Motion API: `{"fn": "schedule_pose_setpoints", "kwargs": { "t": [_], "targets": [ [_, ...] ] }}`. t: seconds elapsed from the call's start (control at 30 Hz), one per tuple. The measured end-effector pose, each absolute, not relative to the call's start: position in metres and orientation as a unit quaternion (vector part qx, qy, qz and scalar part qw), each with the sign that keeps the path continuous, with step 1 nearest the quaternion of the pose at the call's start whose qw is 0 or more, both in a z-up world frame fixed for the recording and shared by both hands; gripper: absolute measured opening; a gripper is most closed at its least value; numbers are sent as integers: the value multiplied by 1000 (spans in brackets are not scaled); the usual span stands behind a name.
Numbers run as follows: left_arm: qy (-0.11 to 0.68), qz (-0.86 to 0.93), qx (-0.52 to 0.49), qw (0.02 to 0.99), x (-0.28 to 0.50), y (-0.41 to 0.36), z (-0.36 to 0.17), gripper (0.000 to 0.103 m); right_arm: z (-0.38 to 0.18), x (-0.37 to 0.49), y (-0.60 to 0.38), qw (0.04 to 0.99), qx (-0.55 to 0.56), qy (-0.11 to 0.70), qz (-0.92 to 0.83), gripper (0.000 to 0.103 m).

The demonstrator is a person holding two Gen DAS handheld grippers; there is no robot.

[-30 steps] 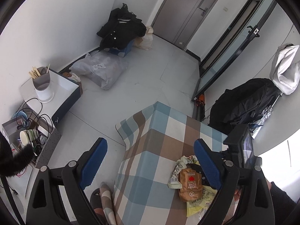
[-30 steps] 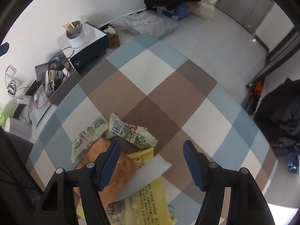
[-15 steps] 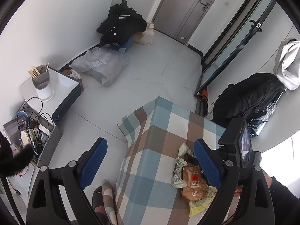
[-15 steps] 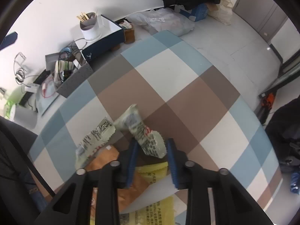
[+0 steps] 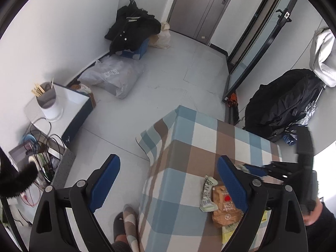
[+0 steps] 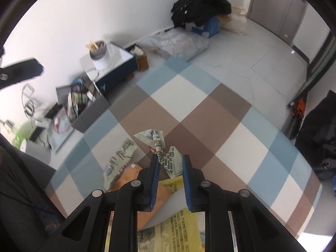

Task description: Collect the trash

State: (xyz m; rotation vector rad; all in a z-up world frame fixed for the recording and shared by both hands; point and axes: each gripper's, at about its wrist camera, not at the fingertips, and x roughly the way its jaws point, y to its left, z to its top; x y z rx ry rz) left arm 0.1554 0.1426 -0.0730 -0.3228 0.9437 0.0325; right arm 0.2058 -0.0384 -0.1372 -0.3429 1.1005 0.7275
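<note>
Pinching a crumpled wrapper (image 6: 166, 155), right fingers (image 6: 155, 174) hold it pointing forward-left; left fingers (image 5: 105, 180) apart.

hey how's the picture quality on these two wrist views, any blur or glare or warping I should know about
Left wrist view: sharp, strong fisheye bending at the walls, and the right tongs smear with motion blur. Right wrist view: the crumpled wrapper in the tongs is crisp, but the left edge, around the grey basket, is blurred; daylight blows out the lower right corner.

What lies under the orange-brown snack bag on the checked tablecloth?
The orange-brown snack bag overlaps a yellow printed wrapper, whose edge shows beneath it. A pale green wrapper lies beside it. Whatever else is underneath is covered.
</note>
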Motion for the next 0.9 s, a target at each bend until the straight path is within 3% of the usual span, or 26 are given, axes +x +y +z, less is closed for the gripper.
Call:
{"fn": "schedule_pose_setpoints", "kwargs": {
  "t": [0.33, 0.7, 0.77, 0.9],
  "targets": [
    [512, -21, -126, 849, 173, 112, -105, 92, -83, 163, -113, 834, -34, 447, 321, 20],
    [564, -40, -65, 822, 183, 62, -140, 91, -67, 119, -174, 867, 38, 412, 276, 20],
    [572, -39, -59, 817, 185, 58, -147, 89, -68, 116, -181, 868, 45, 410, 277, 20],
    [594, -36, -69, 801, 190, 60, -160, 76, -72, 110, -195, 867, 56, 411, 276, 20]
  ]
}}
